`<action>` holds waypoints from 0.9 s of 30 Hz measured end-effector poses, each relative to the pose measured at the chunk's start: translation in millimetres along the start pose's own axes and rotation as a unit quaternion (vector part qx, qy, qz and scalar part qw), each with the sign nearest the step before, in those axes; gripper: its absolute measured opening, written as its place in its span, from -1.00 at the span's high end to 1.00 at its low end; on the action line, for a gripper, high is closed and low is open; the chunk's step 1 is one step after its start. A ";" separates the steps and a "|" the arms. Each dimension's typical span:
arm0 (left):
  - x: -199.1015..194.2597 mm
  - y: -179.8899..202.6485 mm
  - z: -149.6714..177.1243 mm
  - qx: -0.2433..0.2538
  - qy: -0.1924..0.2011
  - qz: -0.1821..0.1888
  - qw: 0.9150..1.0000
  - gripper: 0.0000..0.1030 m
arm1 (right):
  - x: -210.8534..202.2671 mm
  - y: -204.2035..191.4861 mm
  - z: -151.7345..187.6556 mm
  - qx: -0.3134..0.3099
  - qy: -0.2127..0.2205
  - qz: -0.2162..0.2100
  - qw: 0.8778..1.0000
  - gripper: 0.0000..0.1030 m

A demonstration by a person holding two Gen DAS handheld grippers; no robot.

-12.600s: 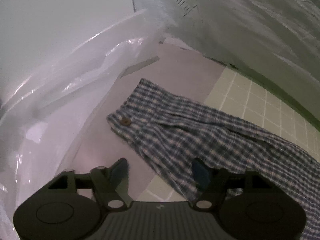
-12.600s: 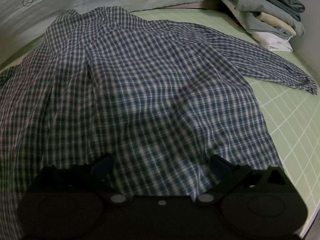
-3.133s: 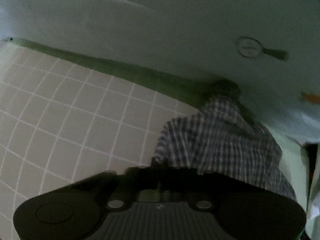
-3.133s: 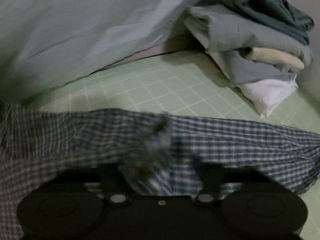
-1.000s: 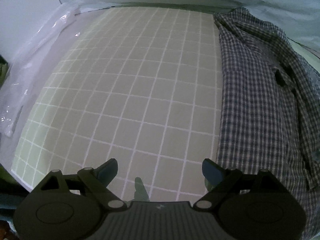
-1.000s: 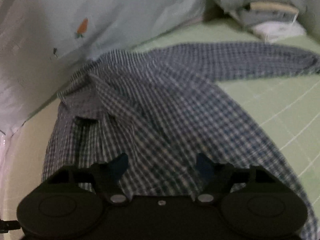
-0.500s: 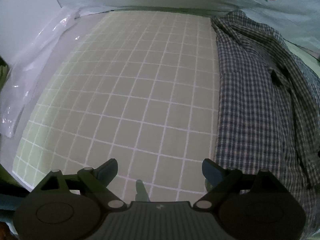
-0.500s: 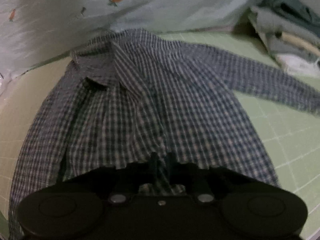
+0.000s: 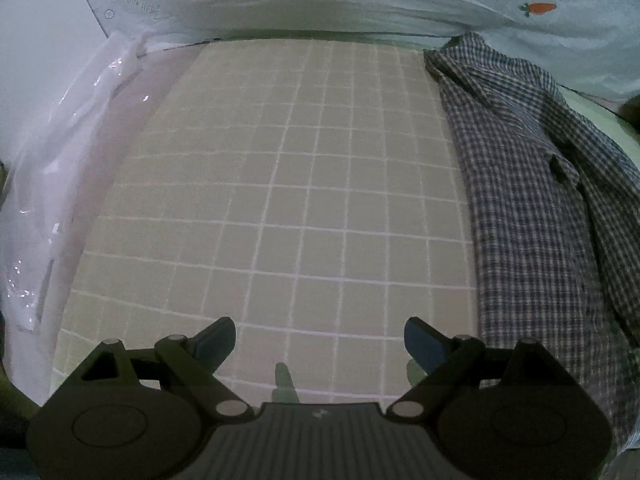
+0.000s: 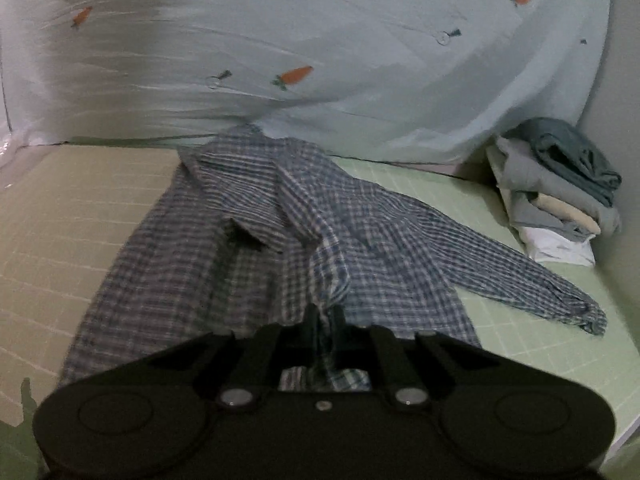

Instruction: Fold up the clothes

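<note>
- Green gridded mat (image 9: 288, 200) covers the work surface, with a pale carrot-print sheet (image 10: 320, 40) hung behind it and a stack of folded clothes (image 10: 560, 192) at the far right corner.
- On the mat lies the plaid shirt (image 10: 240, 240), collar toward the sheet, one long sleeve (image 10: 520, 280) stretched out toward the stack.
- Its cloth looks thin, light and limp: it bunches where it is lifted and would probably slide easily over the mat, sagging from any single grip.
- Hems, cuffs and shoulder seams seem the best holds, since a doubled edge gives the pads more to bite on.
- Small blue, white and dark checks run all over it; the body is rumpled, with a flap turned over near the collar.
- Right gripper (image 10: 323, 320) has just been closing and now pinches a gathered ridge of the shirt's near edge.
- Left gripper (image 9: 320, 344) stands wide and holds nothing, over bare mat with the shirt just beside it.
</note>
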State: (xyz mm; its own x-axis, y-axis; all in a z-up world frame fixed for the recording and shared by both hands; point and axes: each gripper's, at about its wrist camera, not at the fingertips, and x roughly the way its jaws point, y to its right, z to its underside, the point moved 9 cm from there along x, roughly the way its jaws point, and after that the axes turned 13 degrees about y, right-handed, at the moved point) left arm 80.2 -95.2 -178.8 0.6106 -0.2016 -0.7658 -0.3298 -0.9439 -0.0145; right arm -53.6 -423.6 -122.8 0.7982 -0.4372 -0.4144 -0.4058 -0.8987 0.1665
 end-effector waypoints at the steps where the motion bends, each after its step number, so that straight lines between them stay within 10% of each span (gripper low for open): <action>1: -0.2 -5.0 0.0 0.001 0.001 0.001 1.000 -0.77 | -2.6 -7.4 -0.7 0.001 -0.001 -0.001 1.000 0.88; 21: 9.9 -84.7 0.9 0.027 0.006 0.014 1.000 -0.77 | -2.4 -140.5 62.5 -0.032 -0.082 -0.046 0.995 0.85; 27: 10.6 -82.7 -13.1 0.038 0.015 0.021 0.999 -0.77 | -8.1 -136.3 63.1 0.032 -0.087 -0.048 0.995 0.39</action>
State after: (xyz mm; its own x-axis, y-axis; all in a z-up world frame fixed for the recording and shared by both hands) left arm 123.4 -22.7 -177.3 0.6170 -0.2489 -0.7465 -0.4077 -0.9125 -0.0327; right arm -32.8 -295.3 -198.6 0.7480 -0.3310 -0.5752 -0.3629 -0.9297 0.0632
